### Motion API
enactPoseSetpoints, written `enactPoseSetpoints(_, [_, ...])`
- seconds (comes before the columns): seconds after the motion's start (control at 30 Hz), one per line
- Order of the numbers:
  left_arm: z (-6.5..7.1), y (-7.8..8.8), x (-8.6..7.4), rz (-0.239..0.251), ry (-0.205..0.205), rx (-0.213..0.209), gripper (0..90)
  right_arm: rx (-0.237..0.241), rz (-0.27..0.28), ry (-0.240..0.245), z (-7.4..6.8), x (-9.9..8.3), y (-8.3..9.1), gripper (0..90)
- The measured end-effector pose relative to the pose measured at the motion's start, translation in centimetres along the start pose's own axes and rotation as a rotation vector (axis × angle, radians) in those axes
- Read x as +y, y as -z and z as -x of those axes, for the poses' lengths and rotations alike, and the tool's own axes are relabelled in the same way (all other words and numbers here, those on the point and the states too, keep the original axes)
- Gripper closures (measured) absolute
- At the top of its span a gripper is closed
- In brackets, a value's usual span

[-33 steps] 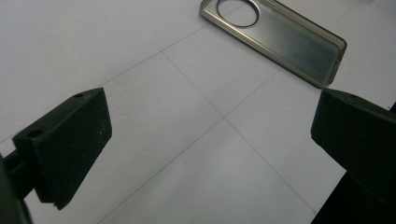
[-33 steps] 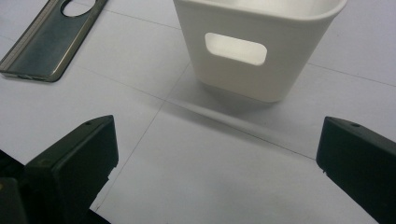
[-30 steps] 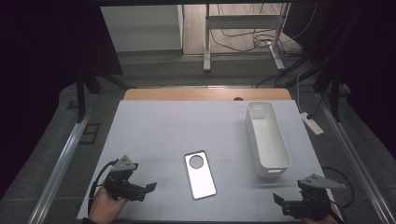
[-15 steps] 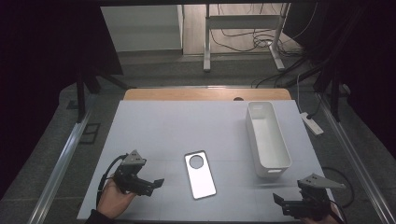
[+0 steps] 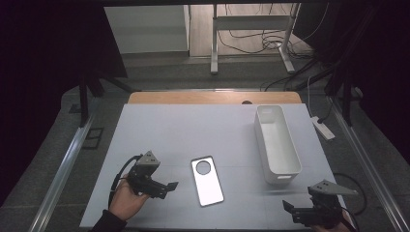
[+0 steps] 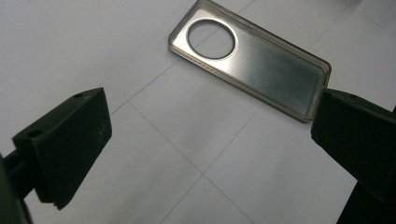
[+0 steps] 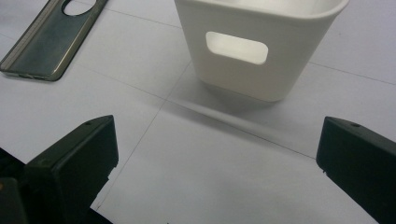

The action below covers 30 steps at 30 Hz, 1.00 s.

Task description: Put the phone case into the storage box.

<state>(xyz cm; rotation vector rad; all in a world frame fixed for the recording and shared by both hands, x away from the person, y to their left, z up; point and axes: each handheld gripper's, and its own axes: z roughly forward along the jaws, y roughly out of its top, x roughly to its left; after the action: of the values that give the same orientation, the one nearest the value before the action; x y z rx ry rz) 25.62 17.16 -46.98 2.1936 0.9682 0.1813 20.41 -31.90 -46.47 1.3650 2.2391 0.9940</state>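
High view: left claw (image 5: 167, 186) near the phone case (image 5: 207, 180).
Both claws are held apart, empty; the right claw (image 5: 288, 209) is kept near the white bin (image 5: 276, 143).

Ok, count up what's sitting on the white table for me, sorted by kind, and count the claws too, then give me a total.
Phone case: 1, clear, lying flat
White bin: 1, long, upright
Claws: 2, left claw and right claw, both open and holding nothing
Total: 4
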Motion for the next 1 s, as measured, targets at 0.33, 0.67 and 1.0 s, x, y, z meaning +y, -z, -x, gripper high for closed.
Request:
enactPoseSetpoints(0.33, [0.2, -0.9, 1.3, -0.017, -0.027, -0.012, 0.0, 0.001, -0.003, 0.003, 0.0, 0.0, 0.0, 0.0])
enactPoseSetpoints(0.67, [0.6, -1.9, 2.7, -0.032, -0.052, -0.032, 0.0, 0.003, -0.006, 0.004, 0.0, 0.0, 0.0, 0.0])
enactPoseSetpoints(1.0, [1.4, -3.0, 4.2, -0.057, -0.080, -0.031, 0.0, 0.005, -0.008, 0.005, 0.0, 0.0, -0.1, 0.0])
